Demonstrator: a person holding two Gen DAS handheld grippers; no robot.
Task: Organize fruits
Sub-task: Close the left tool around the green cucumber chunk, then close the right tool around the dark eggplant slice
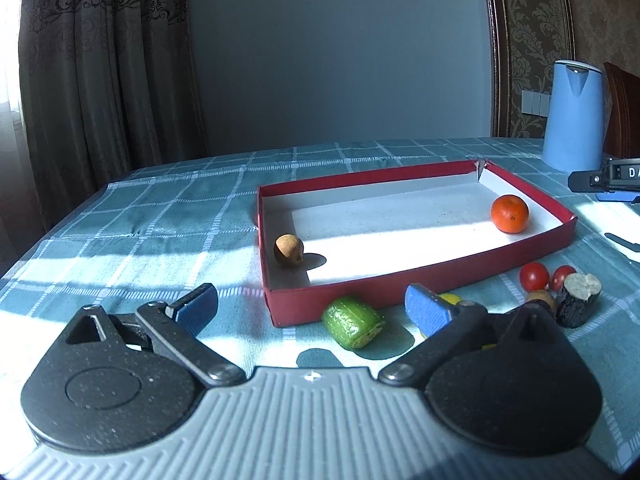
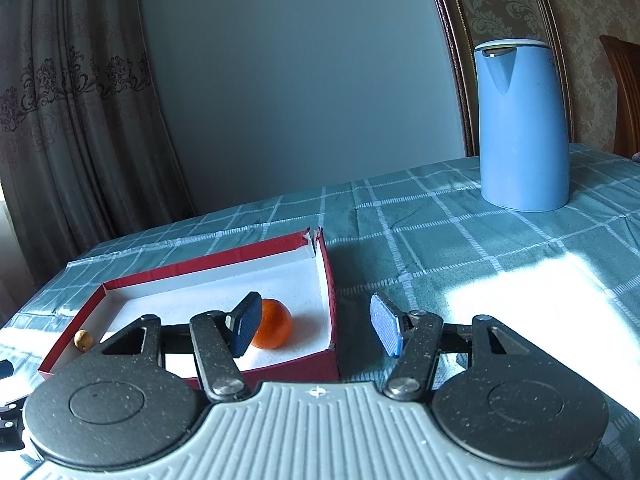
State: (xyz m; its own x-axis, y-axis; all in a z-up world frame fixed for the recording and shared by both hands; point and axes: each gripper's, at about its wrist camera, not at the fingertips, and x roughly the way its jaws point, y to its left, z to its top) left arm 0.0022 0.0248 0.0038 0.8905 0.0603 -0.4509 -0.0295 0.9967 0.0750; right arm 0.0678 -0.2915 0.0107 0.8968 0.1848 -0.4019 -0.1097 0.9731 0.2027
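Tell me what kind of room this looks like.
Probably a home dining or living room: a table under a teal checked tablecloth, patterned curtains by a window, a blue electric kettle, and a wooden chair against damask wallpaper.

We record hard daylight entering from the curtain (image 1: 100, 72) side, left of the red box (image 1: 400, 284). It falls in bright bands across the table (image 1: 140, 240) and over the white floor of the box, which glares near its front wall. The kiwi (image 1: 288, 251) inside casts a short, dark shadow to its right. The wall behind the box is dim and flat. On the right wrist view a blown-out patch lies right of the box. Both views bow straight lines at the edges; corners darken. Focus is fair, slightly soft.
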